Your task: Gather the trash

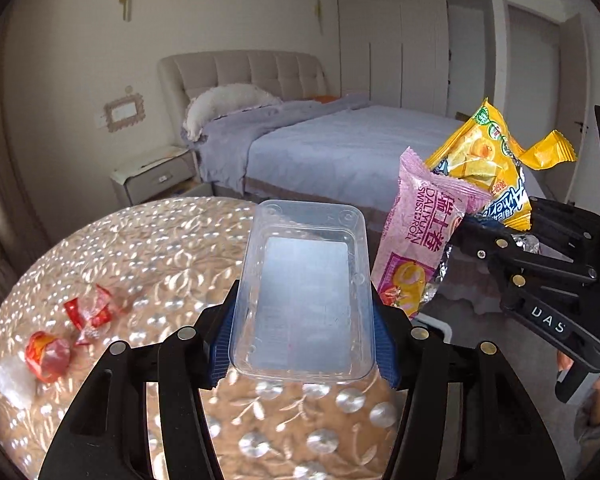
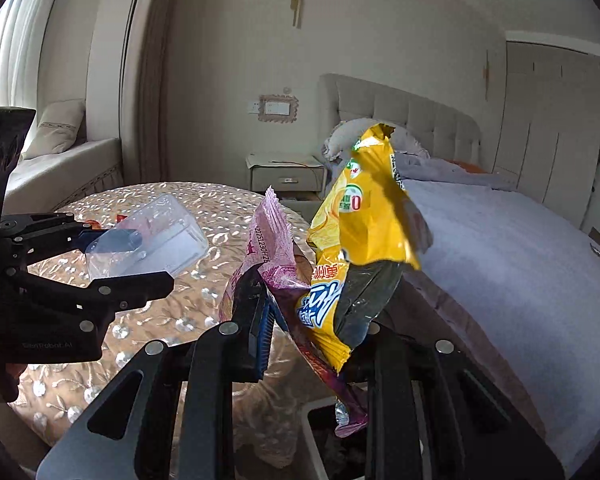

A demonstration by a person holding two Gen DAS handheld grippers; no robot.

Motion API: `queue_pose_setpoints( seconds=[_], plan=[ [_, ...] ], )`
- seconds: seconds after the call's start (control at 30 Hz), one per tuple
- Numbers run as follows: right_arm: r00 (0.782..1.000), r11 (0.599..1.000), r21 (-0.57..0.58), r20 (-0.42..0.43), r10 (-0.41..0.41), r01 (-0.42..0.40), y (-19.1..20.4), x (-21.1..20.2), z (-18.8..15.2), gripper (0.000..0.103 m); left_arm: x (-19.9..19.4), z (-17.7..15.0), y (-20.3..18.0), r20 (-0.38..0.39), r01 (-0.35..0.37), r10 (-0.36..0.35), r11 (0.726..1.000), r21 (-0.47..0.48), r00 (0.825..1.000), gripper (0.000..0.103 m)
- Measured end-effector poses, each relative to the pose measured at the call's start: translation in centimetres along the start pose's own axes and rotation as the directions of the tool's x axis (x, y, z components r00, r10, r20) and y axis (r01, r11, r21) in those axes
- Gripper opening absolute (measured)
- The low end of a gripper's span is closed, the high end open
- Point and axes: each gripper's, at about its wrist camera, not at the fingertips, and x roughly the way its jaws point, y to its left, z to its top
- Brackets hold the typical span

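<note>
Your left tongs [image 1: 304, 336] grip the clear tray [image 1: 306, 292] above the bench [image 1: 148, 240]; right tongs [image 2: 320, 332] clamp pink wrapper [image 2: 274, 240] & yellow wrapper [image 2: 364, 220] w/ bin [image 2: 312, 436] below.

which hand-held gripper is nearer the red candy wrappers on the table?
Left. The left hand-held gripper, holding the clear tray, is above the table beside the red wrappers; the right one is off the table edge.

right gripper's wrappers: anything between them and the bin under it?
Nothing visible. The right hand-held gripper holds the pink Swiss-roll wrapper and yellow snack wrapper directly above the white-rimmed bin; the pink wrapper's tail hangs at its opening.
</note>
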Motion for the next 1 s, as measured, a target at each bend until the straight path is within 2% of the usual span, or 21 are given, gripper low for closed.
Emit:
queue_pose_setpoints(
  seconds=[0.13, 0.47, 0.73, 0.83, 1.0],
  plan=[
    [0.997, 0.997, 0.011, -0.026, -0.075, 0.076, -2.7, 0.3, -1.6, 0.025, 2.8, 0.5, -3.1, -0.018, 0.032, -0.032, 0.999, 0.016, 0.999, 0.057],
    [0.985, 0.987, 0.067, -0.098, -0.141, 0.148, -7.8, 2.9, -5.2, 0.025, 9.5, -0.3, -8.5, -0.099, 0.086, -0.082, 0.996, 0.031, 0.992, 0.057],
    [0.980, 0.983, 0.109, -0.145, -0.134, 0.151, -10.7, 5.0, -7.0, 0.025, 14.6, -1.1, -11.7, -0.164, 0.127, -0.122, 0.992, 0.020, 0.979, 0.057],
    [0.976, 0.981, 0.113, -0.172, -0.134, 0.155, -11.4, 5.9, -8.1, 0.025, 16.9, -1.9, -12.3, -0.212, 0.145, -0.140, 0.989, 0.005, 0.967, 0.057],
    [0.965, 0.978, 0.130, -0.225, -0.133, 0.165, -12.7, 7.9, -10.0, 0.025, 20.3, -3.7, -14.4, -0.284, 0.154, -0.138, 0.987, 0.037, 0.949, 0.057]
  ],
)
